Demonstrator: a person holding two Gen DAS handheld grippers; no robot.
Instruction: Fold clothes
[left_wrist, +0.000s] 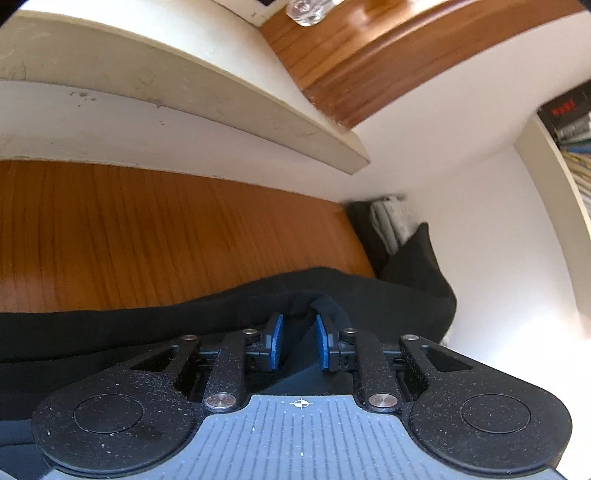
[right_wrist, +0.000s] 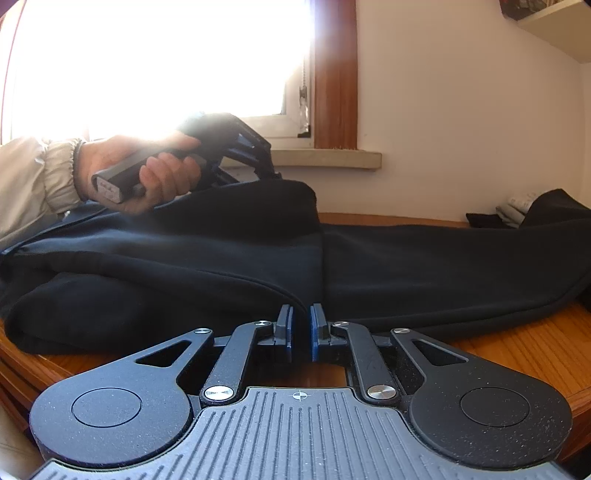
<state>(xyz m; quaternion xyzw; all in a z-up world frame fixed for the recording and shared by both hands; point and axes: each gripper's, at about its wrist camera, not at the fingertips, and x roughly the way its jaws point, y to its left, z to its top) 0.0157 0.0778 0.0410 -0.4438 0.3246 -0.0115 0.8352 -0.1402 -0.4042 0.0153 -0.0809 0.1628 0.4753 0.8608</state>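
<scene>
Nearest the lens in the left wrist view, a bunched fold of the dark garment (left_wrist: 229, 306) is seen between the blue pads of the left claw (left_wrist: 299, 332), whose jaws stand narrowly apart and appear to be pinched on that fold. In the right wrist view the right claw (right_wrist: 301, 326) is nearly shut at the garment's near hem, in the lower middle of the frame; whether cloth is caught between its pads cannot be told. The garment is spread across the wooden bench (right_wrist: 517, 350), filling the middle of that frame. It is judged soft, thick and limp, likely to sag and slide on the smooth wood, so seams and hems are best taken. White walls, a sunlit window (right_wrist: 147, 55) at upper left and a pale sill (right_wrist: 332, 158) are seen behind.
</scene>
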